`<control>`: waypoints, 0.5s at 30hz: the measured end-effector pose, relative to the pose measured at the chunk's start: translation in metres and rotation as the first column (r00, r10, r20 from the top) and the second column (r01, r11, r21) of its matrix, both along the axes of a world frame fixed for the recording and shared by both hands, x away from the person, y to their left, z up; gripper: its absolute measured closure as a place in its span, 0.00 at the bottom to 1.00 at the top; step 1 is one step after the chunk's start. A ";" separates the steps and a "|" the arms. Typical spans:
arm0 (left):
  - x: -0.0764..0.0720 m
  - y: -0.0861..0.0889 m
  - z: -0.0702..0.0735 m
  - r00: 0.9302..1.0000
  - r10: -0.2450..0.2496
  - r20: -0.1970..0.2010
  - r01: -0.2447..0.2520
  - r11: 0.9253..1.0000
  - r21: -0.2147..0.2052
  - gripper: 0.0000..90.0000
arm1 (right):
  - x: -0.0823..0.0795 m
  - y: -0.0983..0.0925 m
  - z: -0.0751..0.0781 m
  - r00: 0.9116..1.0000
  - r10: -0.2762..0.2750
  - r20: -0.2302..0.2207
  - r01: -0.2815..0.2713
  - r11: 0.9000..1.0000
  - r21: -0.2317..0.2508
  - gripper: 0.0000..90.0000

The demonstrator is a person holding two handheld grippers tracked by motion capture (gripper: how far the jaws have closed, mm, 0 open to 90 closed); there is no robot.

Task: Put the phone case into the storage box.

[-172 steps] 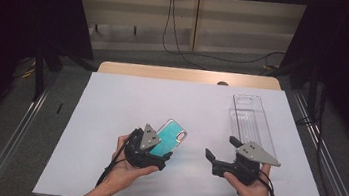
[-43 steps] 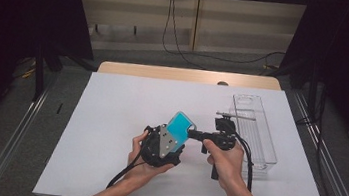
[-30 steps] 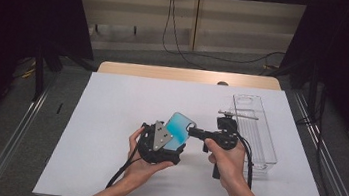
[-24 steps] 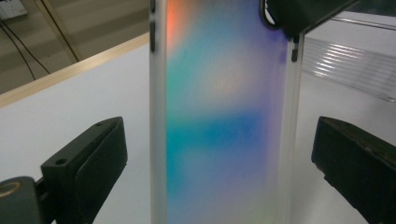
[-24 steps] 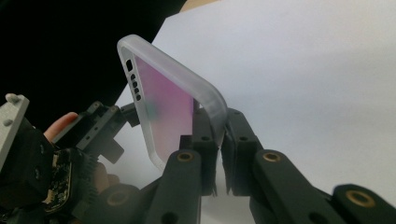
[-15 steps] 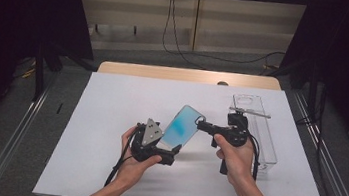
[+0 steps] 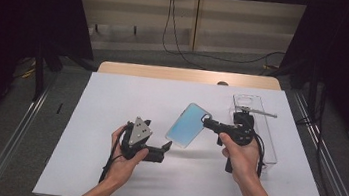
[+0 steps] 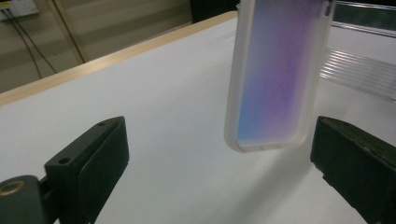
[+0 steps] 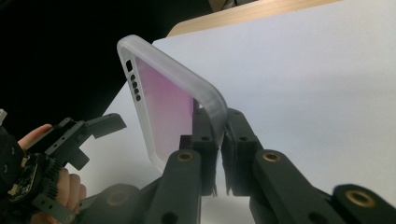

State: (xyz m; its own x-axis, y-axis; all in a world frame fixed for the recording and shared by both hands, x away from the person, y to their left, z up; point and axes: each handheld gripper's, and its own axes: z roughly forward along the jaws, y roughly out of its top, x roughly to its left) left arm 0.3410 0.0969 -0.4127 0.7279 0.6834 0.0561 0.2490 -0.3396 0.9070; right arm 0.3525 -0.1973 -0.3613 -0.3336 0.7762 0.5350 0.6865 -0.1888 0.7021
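Observation:
A translucent phone case (image 7: 188,125) with a blue-to-purple sheen hangs tilted above the white mat (image 7: 112,95). My right gripper (image 7: 207,122) is shut on its upper right edge; the right gripper view shows the jaws (image 9: 219,135) pinching the frosted rim of the case (image 9: 163,107). My left gripper (image 7: 163,151) rests low on the mat, left of the case, open and holding nothing. In the left gripper view the case (image 8: 275,79) floats beyond the wide-apart jaws of the left gripper (image 8: 224,177), touching neither. The left gripper (image 9: 88,128) also appears at the lower left of the right gripper view.
A clear plastic box (image 7: 254,133) lies lengthwise at the mat's right side, just behind my right hand, and appears as a ribbed clear strip (image 8: 359,70) in the left gripper view. The wooden table edge (image 7: 165,72) runs along the far side. Dark curtains flank both sides.
The left gripper carried the case up from the mat, the right gripper closed on its edge, and the left let go and drew back leftward. The right has moved the case toward the box.

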 end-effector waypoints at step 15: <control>0.000 0.003 -0.003 1.000 0.019 0.005 -0.019 1.000 -0.022 0.05 | -0.004 -0.026 0.018 0.995 -0.052 0.083 0.052 0.999 -0.009 0.94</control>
State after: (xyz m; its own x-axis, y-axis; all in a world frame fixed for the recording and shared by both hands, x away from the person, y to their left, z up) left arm 0.3414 0.1002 -0.4159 0.7143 0.6984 0.0450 0.2505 -0.3152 0.9154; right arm 0.3481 -0.2237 -0.3434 -0.3357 0.7993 0.4984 0.6151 -0.2147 0.7586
